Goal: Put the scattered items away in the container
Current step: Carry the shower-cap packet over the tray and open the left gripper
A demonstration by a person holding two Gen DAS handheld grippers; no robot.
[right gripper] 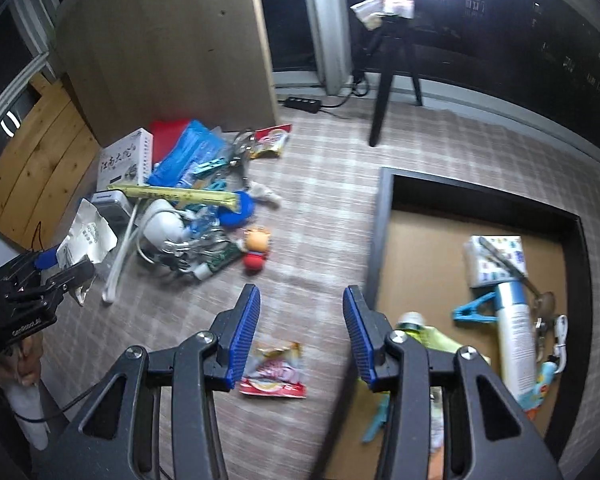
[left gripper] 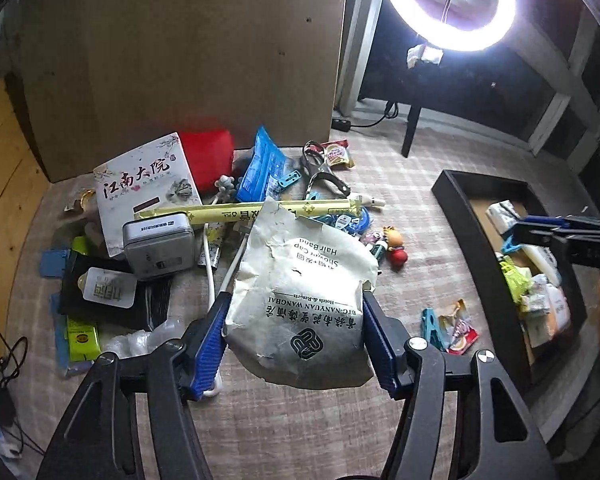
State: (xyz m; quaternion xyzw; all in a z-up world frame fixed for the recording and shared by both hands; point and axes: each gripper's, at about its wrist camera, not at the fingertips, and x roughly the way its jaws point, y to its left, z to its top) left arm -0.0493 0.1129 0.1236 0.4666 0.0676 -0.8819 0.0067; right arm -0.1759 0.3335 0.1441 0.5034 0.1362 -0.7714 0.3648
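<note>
Shower-cap packet point(left gripper: 300, 300), crumpled, clamped btwn blue pads of left gripper point(left gripper: 296, 336), held above the clutter pile, left of the black tray point(left gripper: 456, 208). Right gripper point(right gripper: 298, 332) jaws wide, nothing held, over the plaid cloth point(right gripper: 320, 200) w/ red snack wrapper point(right gripper: 274, 372) just below, at tray's left edge.

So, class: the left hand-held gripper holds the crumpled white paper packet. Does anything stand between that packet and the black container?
Only low clutter: a blue clothes peg and a red-and-gold snack wrapper lie on the checked cloth between the crumpled white paper packet and the black-walled container. Nothing tall blocks a lifted path.
</note>
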